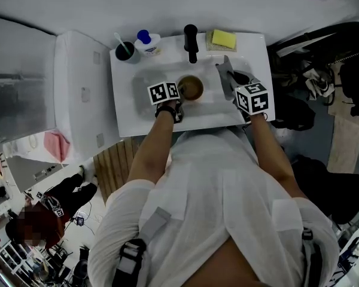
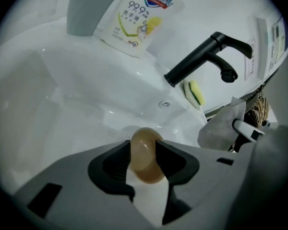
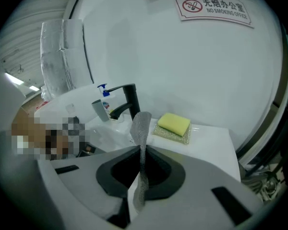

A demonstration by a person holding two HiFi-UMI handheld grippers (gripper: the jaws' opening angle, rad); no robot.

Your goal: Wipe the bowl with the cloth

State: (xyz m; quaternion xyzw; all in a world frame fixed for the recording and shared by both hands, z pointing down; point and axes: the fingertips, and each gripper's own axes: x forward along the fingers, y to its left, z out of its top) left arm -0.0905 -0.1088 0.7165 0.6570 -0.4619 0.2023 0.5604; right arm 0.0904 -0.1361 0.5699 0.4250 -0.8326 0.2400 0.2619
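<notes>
A small brown bowl (image 1: 190,88) lies in the white sink (image 1: 140,103). My left gripper (image 1: 180,98) is at its left edge. In the left gripper view the bowl (image 2: 146,155) shows edge-on between the dark fingers (image 2: 110,169) of the left gripper (image 2: 144,163), which stands open around it. My right gripper (image 1: 232,87) hovers over the sink's right side, shut on a grey mesh cloth (image 1: 227,75). The cloth (image 3: 141,128) rises in a narrow strip from the shut jaws of the right gripper (image 3: 141,171). The left gripper view catches the cloth (image 2: 223,126) at the right.
A black faucet (image 1: 191,42) stands behind the basin. A yellow sponge (image 1: 223,39) lies on the back right corner, a soap bottle (image 1: 148,42) and a cup (image 1: 125,50) at the back left. Another person (image 1: 45,220) crouches on the floor at lower left.
</notes>
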